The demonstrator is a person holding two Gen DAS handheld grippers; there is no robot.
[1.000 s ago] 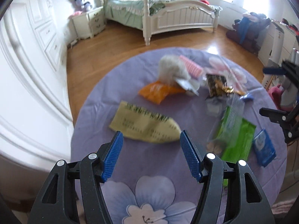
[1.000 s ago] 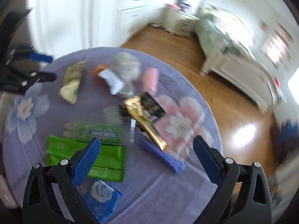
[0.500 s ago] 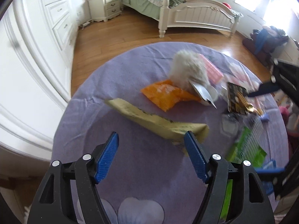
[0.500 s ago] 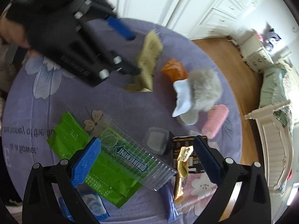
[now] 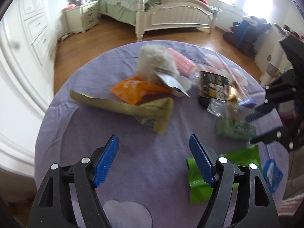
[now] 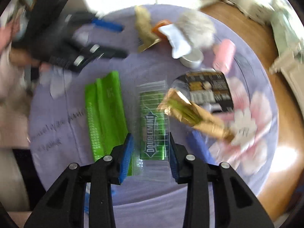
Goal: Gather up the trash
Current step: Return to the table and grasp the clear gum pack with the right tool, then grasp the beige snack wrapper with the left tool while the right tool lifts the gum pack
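Trash lies on a round table with a purple flowered cloth (image 5: 76, 125). My right gripper (image 6: 150, 148) has its jaws around the clear Doublemint gum tray (image 6: 152, 125), pads at both of its sides. It also shows in the left wrist view (image 5: 235, 129), with the right gripper (image 5: 266, 119) at it. My left gripper (image 5: 153, 159) is open and empty above bare cloth, short of the tan wrapper (image 5: 133, 108). An orange packet (image 5: 134, 90), a bright green wrapper (image 6: 104, 114) and a gold wrapper (image 6: 191, 112) lie around.
A grey fluffy ball (image 5: 155, 62), a pink roll (image 5: 182, 62), a white cup (image 5: 183, 87), a black packet (image 5: 212, 86) and a blue packet (image 5: 271, 172) also lie on the table. Beyond are wooden floor, a white bed (image 5: 171, 15) and white cabinets (image 5: 28, 38).
My right gripper has swung down over the gum tray and its jaws have narrowed around it. My left gripper has shifted slightly and stays open.
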